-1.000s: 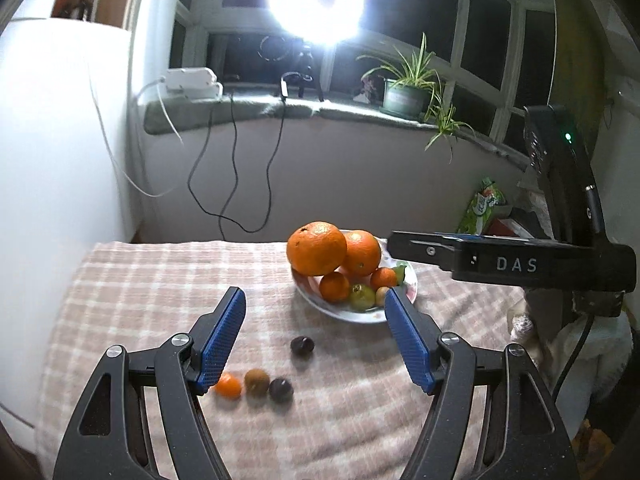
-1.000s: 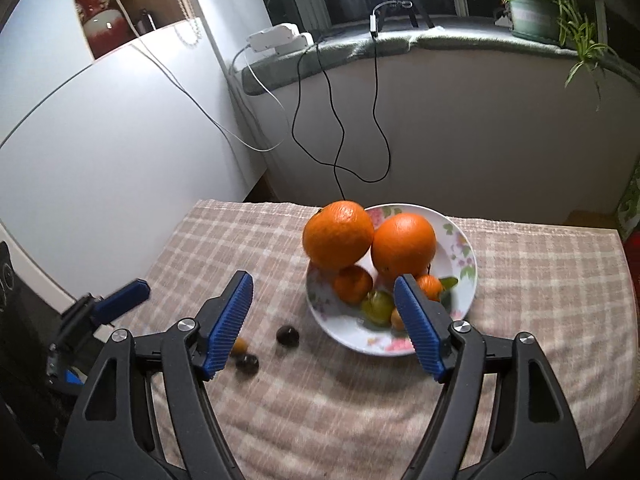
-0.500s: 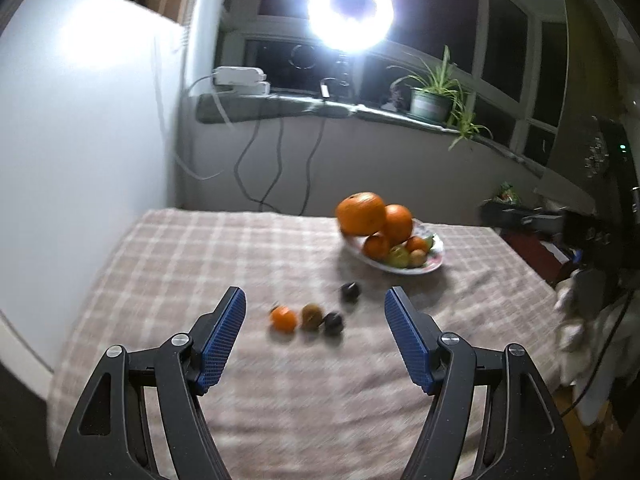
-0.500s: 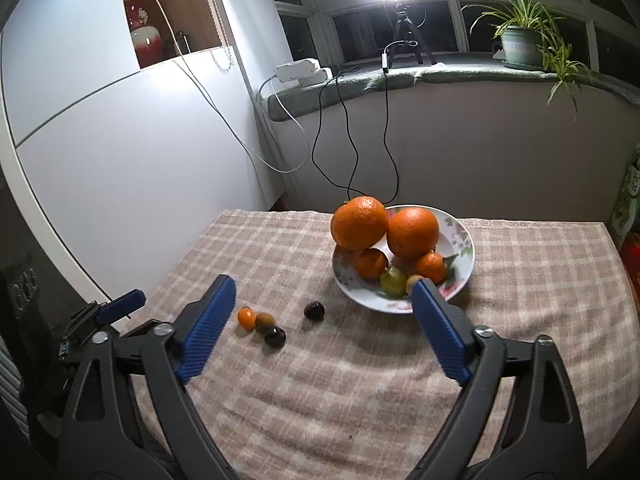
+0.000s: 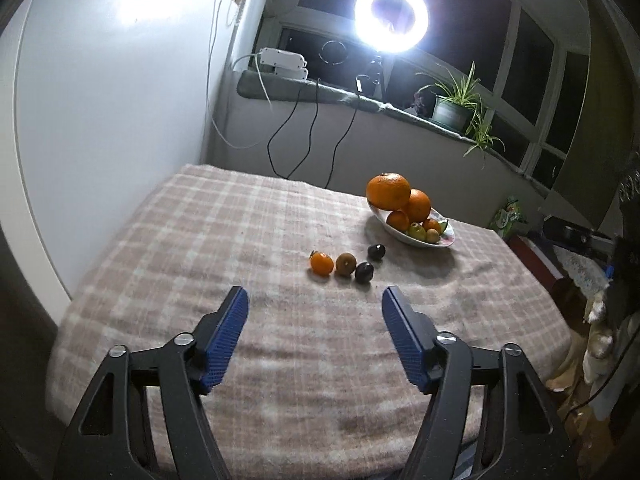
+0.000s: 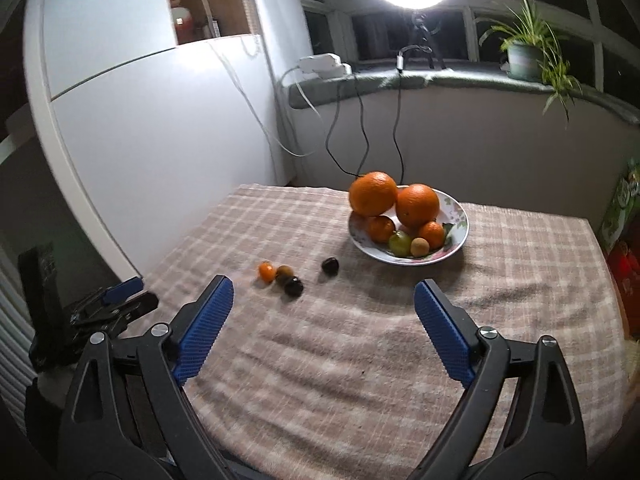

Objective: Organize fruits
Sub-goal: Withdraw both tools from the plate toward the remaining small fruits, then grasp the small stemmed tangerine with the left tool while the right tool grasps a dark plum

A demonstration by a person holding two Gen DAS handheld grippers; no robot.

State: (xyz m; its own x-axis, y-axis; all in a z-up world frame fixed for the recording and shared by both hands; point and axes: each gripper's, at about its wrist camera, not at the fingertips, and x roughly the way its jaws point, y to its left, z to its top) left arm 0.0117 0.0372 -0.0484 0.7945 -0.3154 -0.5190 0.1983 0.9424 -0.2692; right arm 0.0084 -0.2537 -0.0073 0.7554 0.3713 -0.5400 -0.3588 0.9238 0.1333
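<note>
A white flowered plate [image 5: 444, 240] [image 6: 458, 216] holds two large oranges [image 5: 389, 191] [image 6: 373, 193], smaller oranges and a green fruit. On the checked cloth lie a small orange fruit [image 5: 321, 263] [image 6: 266, 271], a brown fruit [image 5: 345, 263] [image 6: 284, 271] and two dark fruits [image 5: 364, 271] [image 6: 330, 266]. My left gripper [image 5: 315, 303] is open and empty, near the table's front, short of the loose fruits. My right gripper [image 6: 324, 294] is open and empty, also back from them. The left gripper shows at the left edge of the right wrist view [image 6: 120, 292].
A checked cloth [image 5: 240, 240] covers the table. A white cabinet [image 6: 140, 140] stands to the left. Behind are a windowsill with cables [image 5: 312, 120], a ring light [image 5: 391, 12] and a potted plant [image 6: 524, 56]. Clutter lies beyond the right table edge [image 5: 576, 256].
Both grippers have pulled back and up from the plate, so the fruits look smaller and farther. The fruits have not moved. Both jaws stay open.
</note>
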